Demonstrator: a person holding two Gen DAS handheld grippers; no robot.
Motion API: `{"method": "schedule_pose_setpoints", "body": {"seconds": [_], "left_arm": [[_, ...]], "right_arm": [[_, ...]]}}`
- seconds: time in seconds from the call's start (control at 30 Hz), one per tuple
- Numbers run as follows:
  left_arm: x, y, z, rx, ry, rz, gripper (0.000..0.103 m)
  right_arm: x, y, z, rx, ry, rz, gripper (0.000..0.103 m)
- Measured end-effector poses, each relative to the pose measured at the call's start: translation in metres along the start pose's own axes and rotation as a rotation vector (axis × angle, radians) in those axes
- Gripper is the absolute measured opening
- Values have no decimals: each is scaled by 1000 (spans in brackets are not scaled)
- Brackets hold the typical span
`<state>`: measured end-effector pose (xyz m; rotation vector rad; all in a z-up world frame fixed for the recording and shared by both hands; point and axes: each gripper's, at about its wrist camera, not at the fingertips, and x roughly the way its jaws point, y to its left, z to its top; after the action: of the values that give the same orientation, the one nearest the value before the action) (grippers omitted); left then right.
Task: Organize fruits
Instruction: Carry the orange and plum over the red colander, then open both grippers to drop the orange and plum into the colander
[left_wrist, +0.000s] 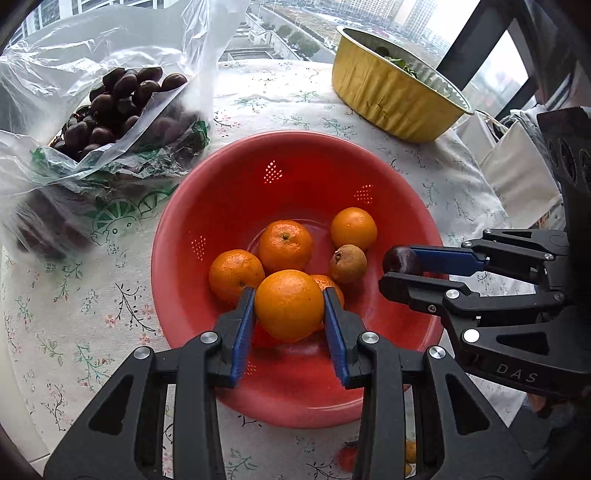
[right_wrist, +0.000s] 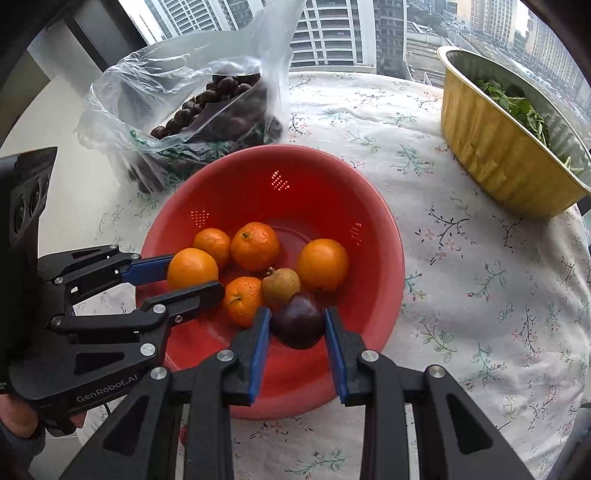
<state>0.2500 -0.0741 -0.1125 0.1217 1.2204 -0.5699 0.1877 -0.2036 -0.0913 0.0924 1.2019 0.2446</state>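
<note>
Colander (left_wrist: 229, 184): round red plastic, perforated wall patches, centre of cloth-covered surface (left_wrist: 443, 192).
Left tool (left_wrist: 289, 306): ribbed blue pads clamp smooth orange (left_wrist: 289, 304) above colander's 6 o'clock.
Right tool (right_wrist: 297, 325): grips glossy dark purple fruit (right_wrist: 298, 320) over 5 o'clock rim.
Bag (left_wrist: 74, 74): crinkled clear plastic, 10 o'clock.
Foil tub (left_wrist: 391, 96): pleated gold, 2 o'clock.

Colander (left_wrist: 184, 266) at centre of table (left_wrist: 461, 192), holding four loose oranges (left_wrist: 285, 245) and one small fruit (left_wrist: 348, 263). Plastic bag (left_wrist: 74, 92) of chestnuts (left_wrist: 122, 99) behind-left of colander; foil pan (left_wrist: 391, 96) behind-right, well apart. Left gripper (left_wrist: 289, 306) over near side with an orange (left_wrist: 289, 305) between pads; right gripper (right_wrist: 298, 325) beside it, gripping a dark fruit (right_wrist: 298, 320) above colander.
</note>
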Motion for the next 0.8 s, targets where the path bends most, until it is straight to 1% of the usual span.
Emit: {"method": "schedule_pose_setpoints", "body": {"seconds": [0.27, 0.5, 0.57, 0.8], "left_arm": [[10, -8, -2, 16, 3, 13, 34], [7, -8, -3, 17, 3, 33, 34], [7, -6, -3, 9, 7, 43, 41], [0, -1, -7, -2, 3, 46, 43]], "right_arm": [[7, 0, 1, -4, 14, 1, 32], [10, 1, 2, -17, 21, -2, 32], [10, 0, 3, -20, 22, -2, 32], [12, 0, 3, -39, 20, -4, 32]]}}
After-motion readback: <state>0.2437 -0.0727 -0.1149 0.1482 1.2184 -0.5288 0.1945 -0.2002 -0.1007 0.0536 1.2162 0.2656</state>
